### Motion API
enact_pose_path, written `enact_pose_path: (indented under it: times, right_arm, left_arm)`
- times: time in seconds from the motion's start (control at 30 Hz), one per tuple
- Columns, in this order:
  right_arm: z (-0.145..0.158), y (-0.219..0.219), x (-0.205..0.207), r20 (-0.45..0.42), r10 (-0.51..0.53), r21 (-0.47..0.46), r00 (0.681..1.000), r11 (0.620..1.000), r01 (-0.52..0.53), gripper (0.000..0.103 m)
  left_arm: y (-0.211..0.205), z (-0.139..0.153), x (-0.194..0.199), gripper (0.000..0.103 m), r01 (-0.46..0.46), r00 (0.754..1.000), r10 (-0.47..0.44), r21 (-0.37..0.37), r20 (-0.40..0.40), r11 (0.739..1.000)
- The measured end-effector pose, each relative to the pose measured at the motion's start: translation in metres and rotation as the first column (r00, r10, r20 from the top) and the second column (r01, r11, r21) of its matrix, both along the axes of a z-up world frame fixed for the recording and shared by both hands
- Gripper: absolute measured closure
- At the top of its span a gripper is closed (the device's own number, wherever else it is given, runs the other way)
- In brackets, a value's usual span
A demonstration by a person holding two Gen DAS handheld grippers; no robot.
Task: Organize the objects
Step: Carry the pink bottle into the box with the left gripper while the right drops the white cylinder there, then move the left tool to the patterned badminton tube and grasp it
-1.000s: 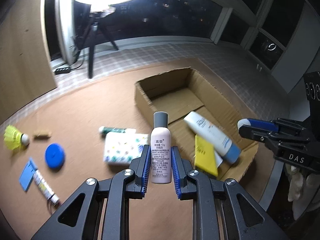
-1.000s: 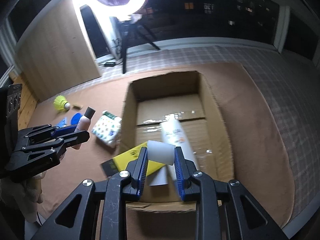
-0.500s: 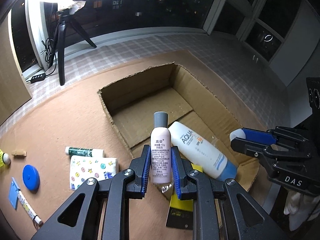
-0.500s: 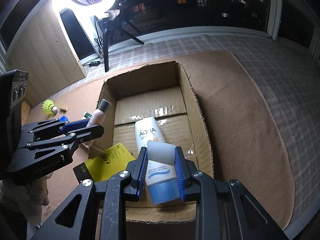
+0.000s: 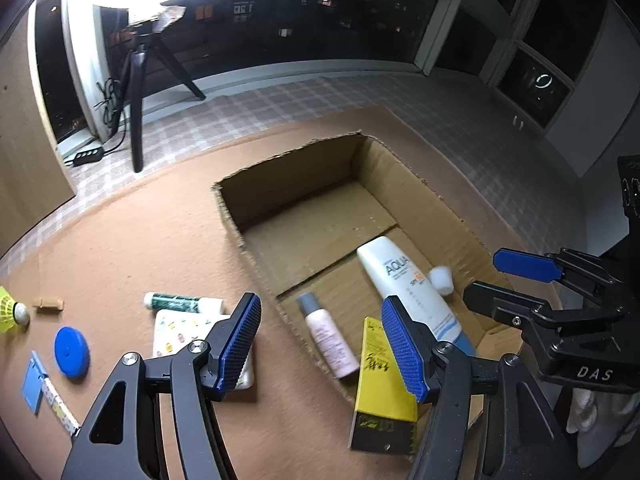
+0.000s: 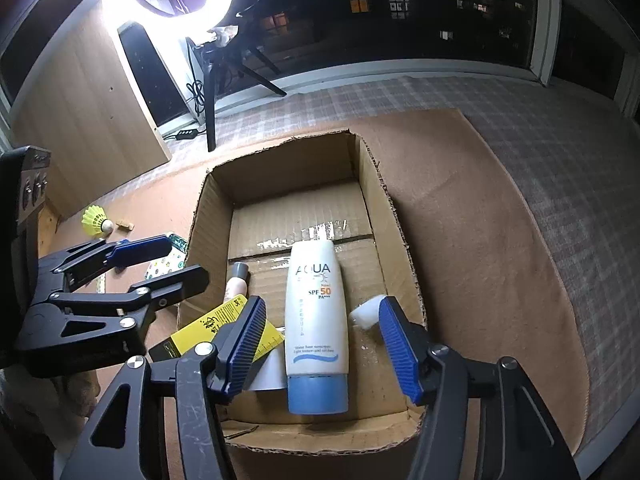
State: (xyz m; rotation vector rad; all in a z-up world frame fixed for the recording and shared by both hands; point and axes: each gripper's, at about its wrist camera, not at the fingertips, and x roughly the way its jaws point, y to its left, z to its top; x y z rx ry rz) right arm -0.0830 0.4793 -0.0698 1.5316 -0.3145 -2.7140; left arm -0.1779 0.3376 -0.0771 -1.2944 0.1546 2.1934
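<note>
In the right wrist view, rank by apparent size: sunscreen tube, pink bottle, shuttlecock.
1. sunscreen tube, clearly largest.
2. and 3. pink bottle and shuttlecock: not ranked. The bottle is half hidden and the shuttlecock lies farther away.

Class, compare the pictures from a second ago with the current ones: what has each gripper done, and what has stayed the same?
Both grippers have just been opening and let go. The left gripper dropped the pink bottle, which now lies in the cardboard box. The right gripper released the small white piece beside the sunscreen tube. The tube, the yellow packet and the items on the mat stayed put.
</note>
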Motion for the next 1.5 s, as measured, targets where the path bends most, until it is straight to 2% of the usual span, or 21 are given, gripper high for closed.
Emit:
enact_pose_path:
  times: [0.27,0.7,0.9,1.13,1.33,1.5]
  right_arm:
    - [0.005,-0.02,-0.002,-0.014,0.021,0.001,1.0,1.0,-0.021,0.045]
    - [0.02,-0.077,-0.009,-0.036,0.108,-0.032,0.994,0.994,-0.109,0.045]
    - [0.023,-0.11,-0.017,-0.033,0.168,-0.047,0.985,0.984,-0.169,0.045]
    - [0.028,-0.151,-0.034,-0.033,0.232,-0.062,0.972,0.97,-0.233,0.045]
    - [0.021,-0.182,-0.055,-0.018,0.274,-0.089,0.962,0.957,-0.274,0.045]
    - [0.011,-0.196,-0.072,0.001,0.272,-0.132,0.962,0.954,-0.27,0.045]
  left_arm:
    - [-0.039,0.004,0.005,0.036,-0.051,0.999,0.051,-0.006,0.0,0.999]
    - [-0.146,0.003,0.015,0.037,-0.195,0.981,0.195,-0.032,0.01,0.98]
    - [-0.2,-0.001,0.022,0.037,-0.265,0.964,0.267,-0.042,0.022,0.963]
    - [-0.26,-0.012,0.022,0.037,-0.374,0.924,0.377,-0.043,0.061,0.926]
    - [-0.285,-0.025,0.012,0.037,-0.419,0.9,0.421,-0.039,0.112,0.907]
    - [-0.283,-0.04,-0.007,0.038,-0.433,0.888,0.439,-0.067,0.139,0.899]
